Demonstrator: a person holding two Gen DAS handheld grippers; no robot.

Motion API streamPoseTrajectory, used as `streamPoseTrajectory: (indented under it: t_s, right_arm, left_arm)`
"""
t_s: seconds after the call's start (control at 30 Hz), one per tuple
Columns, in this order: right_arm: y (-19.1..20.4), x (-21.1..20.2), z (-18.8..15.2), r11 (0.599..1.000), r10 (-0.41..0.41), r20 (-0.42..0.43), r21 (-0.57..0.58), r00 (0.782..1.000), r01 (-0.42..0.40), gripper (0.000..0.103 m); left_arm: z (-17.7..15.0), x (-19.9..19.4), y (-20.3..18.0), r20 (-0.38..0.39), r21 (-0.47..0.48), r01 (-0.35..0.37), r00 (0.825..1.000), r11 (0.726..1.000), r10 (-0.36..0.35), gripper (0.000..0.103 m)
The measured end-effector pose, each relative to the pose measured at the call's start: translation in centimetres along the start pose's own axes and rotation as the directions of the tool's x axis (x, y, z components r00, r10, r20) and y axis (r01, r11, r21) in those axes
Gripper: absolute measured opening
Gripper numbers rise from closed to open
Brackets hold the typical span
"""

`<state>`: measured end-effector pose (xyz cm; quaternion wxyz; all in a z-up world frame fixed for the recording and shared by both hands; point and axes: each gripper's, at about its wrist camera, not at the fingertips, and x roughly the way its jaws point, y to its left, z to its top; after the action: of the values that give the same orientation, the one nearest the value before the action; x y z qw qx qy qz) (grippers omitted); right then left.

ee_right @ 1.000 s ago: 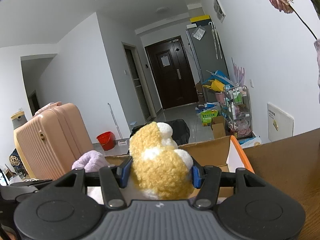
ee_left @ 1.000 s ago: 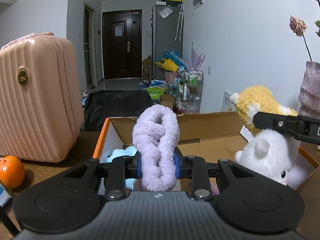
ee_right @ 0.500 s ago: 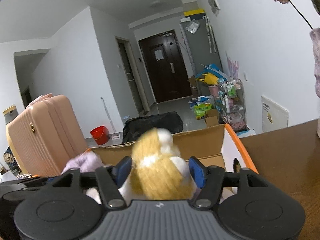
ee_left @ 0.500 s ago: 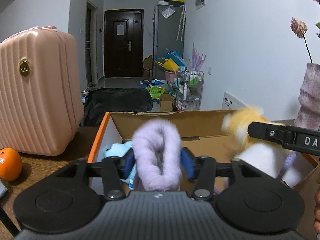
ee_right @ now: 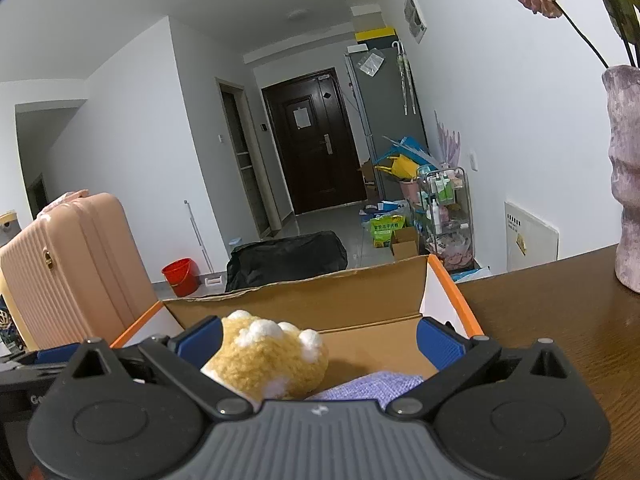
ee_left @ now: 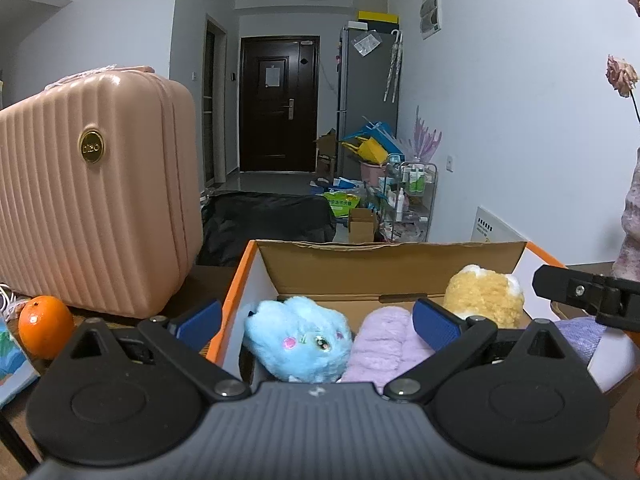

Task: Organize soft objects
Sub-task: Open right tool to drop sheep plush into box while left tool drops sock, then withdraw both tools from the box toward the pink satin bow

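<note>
A cardboard box with orange edges stands open in front of both grippers. In it lie a blue plush, a lilac fluffy roll, a yellow plush and a purple cloth. My left gripper hangs over the box with its jaws opening wide; the blue plush and lilac roll lie loose below them, untouched by the pads. My right gripper is opening too. The yellow plush rests free on the purple cloth near the left pad, not pressed.
A pink ribbed suitcase stands on the wooden table left of the box, with an orange in front of it. A mauve vase with dried flowers stands on the table at the right. A black bag lies on the floor beyond.
Both grippers have opened. The lilac roll has dropped from the left one and the yellow plush from the right one, and both now lie in the box.
</note>
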<state>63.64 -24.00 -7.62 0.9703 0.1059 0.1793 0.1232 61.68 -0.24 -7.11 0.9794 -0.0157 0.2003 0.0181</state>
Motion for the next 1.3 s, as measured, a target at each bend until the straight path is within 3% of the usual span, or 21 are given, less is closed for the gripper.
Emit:
streamPoseTrajectory:
  t_s: [0.67, 1.3]
  right_arm:
    - [-0.3, -2.2, -1.2, 0.996, -0.029, 0.051, -0.079, 0.998, 0.033, 0.103]
    - [-0.6, -7.3, -3.3, 0.991, -0.050, 0.083, -0.117, 0.995, 0.059, 0.103]
  left_arm:
    - [-0.9, -0.9, 0.1, 0.008, 0.020, -0.020, 1.000, 1.000, 0.020, 0.103]
    - [-2.1, -5.2, 1.6, 0.053, 0.004, -0.057, 0.997, 0.998, 0.056, 0.103]
